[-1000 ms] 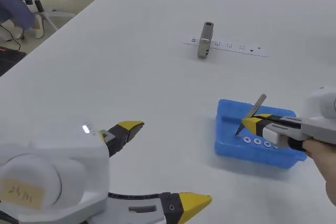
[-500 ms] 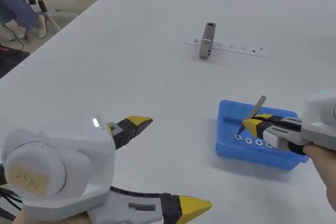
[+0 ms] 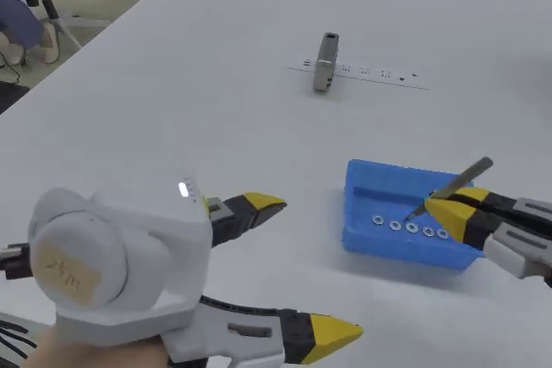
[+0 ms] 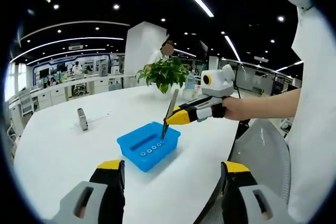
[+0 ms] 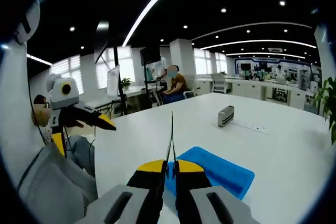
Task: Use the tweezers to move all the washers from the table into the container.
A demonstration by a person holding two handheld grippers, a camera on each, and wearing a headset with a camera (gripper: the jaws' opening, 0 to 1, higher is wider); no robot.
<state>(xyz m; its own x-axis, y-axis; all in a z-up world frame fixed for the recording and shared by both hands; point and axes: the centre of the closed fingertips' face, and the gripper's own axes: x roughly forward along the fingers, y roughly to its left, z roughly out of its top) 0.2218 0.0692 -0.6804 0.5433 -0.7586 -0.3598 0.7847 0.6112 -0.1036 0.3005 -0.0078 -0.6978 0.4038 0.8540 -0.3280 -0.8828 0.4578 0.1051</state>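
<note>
ok, right gripper (image 3: 437,205) pinches tweezers (image 3: 459,179) over container (image 3: 369,180), lower right; left gripper (image 3: 319,267) gapes empty. keep tips low, release gently.

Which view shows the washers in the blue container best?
The head view: five washers lie in a row in the container, each distinct. The left gripper view shows tiny dots; in the right gripper view, jaws block part of the container.

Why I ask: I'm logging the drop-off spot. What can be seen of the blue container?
The blue container is a shallow, open rectangular tray, plastic-looking, sitting flat on the white table. A row of five small silvery washers lies inside along its near wall. The tweezers point down into it just above that row; contact cannot be told.
</note>
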